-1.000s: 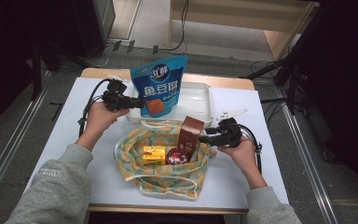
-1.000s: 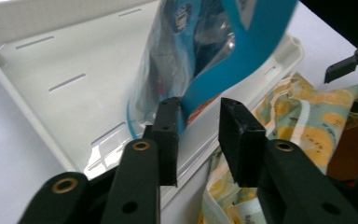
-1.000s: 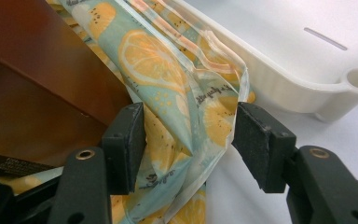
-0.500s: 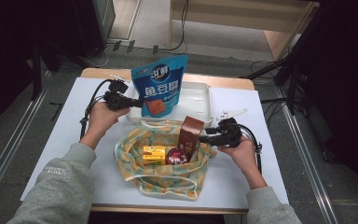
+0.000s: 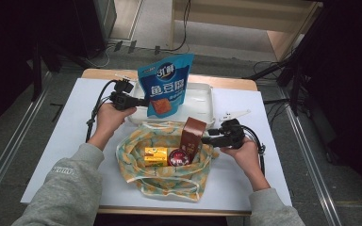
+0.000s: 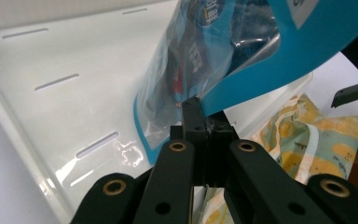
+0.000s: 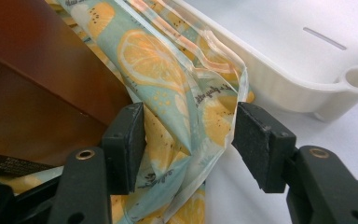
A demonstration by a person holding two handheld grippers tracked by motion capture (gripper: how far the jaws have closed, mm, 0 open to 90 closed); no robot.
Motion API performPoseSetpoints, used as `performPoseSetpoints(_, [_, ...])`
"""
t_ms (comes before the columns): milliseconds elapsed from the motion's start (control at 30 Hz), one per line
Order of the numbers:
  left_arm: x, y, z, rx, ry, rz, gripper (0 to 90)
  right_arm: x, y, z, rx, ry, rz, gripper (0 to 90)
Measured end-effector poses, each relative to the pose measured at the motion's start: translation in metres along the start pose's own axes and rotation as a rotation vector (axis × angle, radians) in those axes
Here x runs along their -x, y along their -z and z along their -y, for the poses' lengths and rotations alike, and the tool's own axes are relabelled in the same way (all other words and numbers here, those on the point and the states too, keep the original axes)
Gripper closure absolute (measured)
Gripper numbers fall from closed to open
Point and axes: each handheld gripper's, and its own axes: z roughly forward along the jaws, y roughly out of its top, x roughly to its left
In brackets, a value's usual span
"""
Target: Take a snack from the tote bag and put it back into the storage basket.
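Note:
A tall blue snack pouch (image 5: 166,82) stands upright in the white tray (image 5: 202,101). My left gripper (image 5: 141,101) comes in from the left and is shut on the pouch's lower edge (image 6: 186,93), the jaws (image 6: 205,126) pressed together. In front of the tray lies a lemon-print bag (image 5: 136,172) holding a brown box (image 5: 193,134), a yellow box (image 5: 155,155) and a red round pack (image 5: 176,157). My right gripper (image 5: 205,140) is at the bag's right rim. Its pads stand apart, and a loose fold of the rim (image 7: 186,112) lies between them (image 7: 189,135), beside the brown box (image 7: 37,70).
The tray's rounded corner (image 7: 354,77) lies just beyond the right gripper. Everything rests on a white mat (image 5: 66,141) over a wooden table, with bare mat to the left and right. Cables trail from both grippers. Dark floor and rails surround the table.
The left hand has edged slightly toward the blue pouch. The right hand, the lemon-print bag and its contents look the same.

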Motion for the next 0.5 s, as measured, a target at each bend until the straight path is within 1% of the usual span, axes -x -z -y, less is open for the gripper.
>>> performPoseSetpoints(133, [0.003, -0.005, -0.007, -0.015, -0.015, -0.011, 90.0, 0.0, 0.001, 0.0, 0.0, -0.003, 0.003, 44.6])
performPoseSetpoints(200, [0.004, -0.008, -0.01, -0.015, -0.012, -0.008, 90.0, 0.0, 0.002, 0.001, -0.001, -0.005, 0.005, 44.6])
performPoseSetpoints(267, [0.004, -0.012, -0.012, -0.003, -0.007, -0.005, 90.0, 0.0, 0.003, 0.001, 0.001, -0.002, 0.003, 44.6])
performPoseSetpoints(333, [0.003, -0.015, -0.012, 0.01, 0.003, 0.014, 90.0, -0.001, 0.003, 0.002, -0.001, -0.007, 0.007, 44.6])
performPoseSetpoints(367, [0.002, -0.017, -0.012, 0.014, 0.001, 0.022, 90.0, 0.0, 0.004, 0.002, 0.004, -0.004, 0.008, 44.6])
performPoseSetpoints(467, [0.002, -0.02, -0.013, 0.033, 0.006, 0.026, 90.0, -0.001, 0.005, 0.004, 0.007, -0.001, 0.008, 44.6])
performPoseSetpoints(500, [0.002, -0.021, -0.014, 0.031, 0.001, 0.024, 90.0, -0.001, 0.006, 0.004, 0.009, -0.003, 0.01, 44.6])
